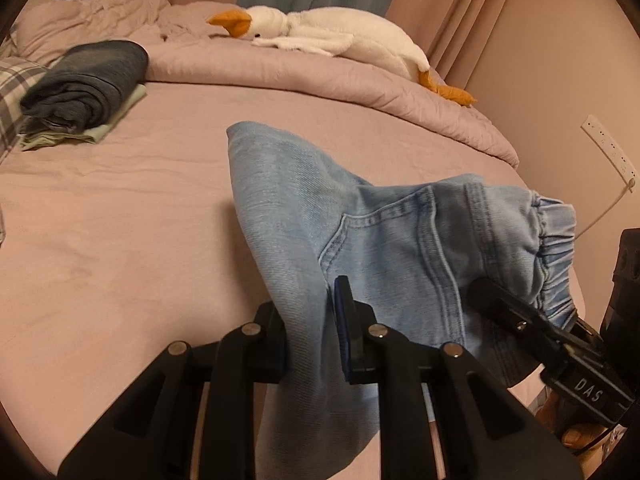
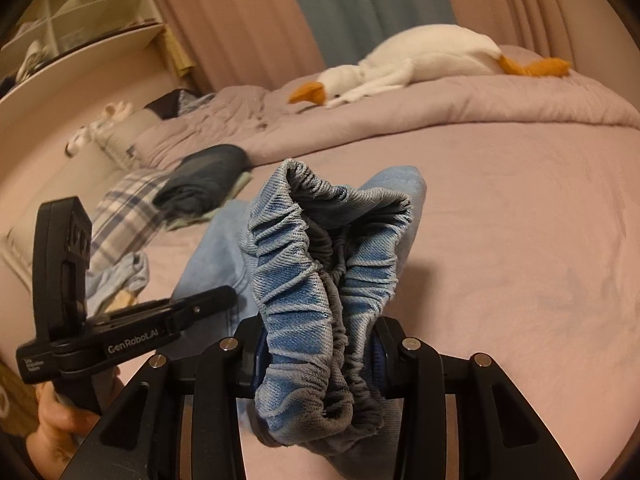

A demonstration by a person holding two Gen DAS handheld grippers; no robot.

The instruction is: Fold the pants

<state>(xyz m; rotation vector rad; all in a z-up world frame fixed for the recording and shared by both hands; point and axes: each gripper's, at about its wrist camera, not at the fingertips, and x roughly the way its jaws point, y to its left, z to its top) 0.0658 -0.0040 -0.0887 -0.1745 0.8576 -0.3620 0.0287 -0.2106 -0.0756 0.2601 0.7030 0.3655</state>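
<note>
Light blue denim pants [image 1: 392, 240] with an elastic waistband [image 1: 554, 240] hang bunched above the pink bed [image 1: 120, 208]. My left gripper [image 1: 310, 340] is shut on a fold of the pants' leg fabric. My right gripper [image 2: 316, 356] is shut on the gathered elastic waistband [image 2: 304, 280], which fills the middle of the right wrist view. The right gripper also shows at the right edge of the left wrist view [image 1: 532, 320], close beside the left one. The left gripper shows at the left of the right wrist view [image 2: 192, 304].
A stack of folded dark clothes [image 1: 84, 84] lies at the bed's far left, next to a plaid pillow [image 2: 124, 216]. A white plush goose [image 1: 340, 32] lies on the rumpled duvet [image 1: 280, 68] at the back. Curtains hang behind. Shelves [image 2: 80, 12] stand far left.
</note>
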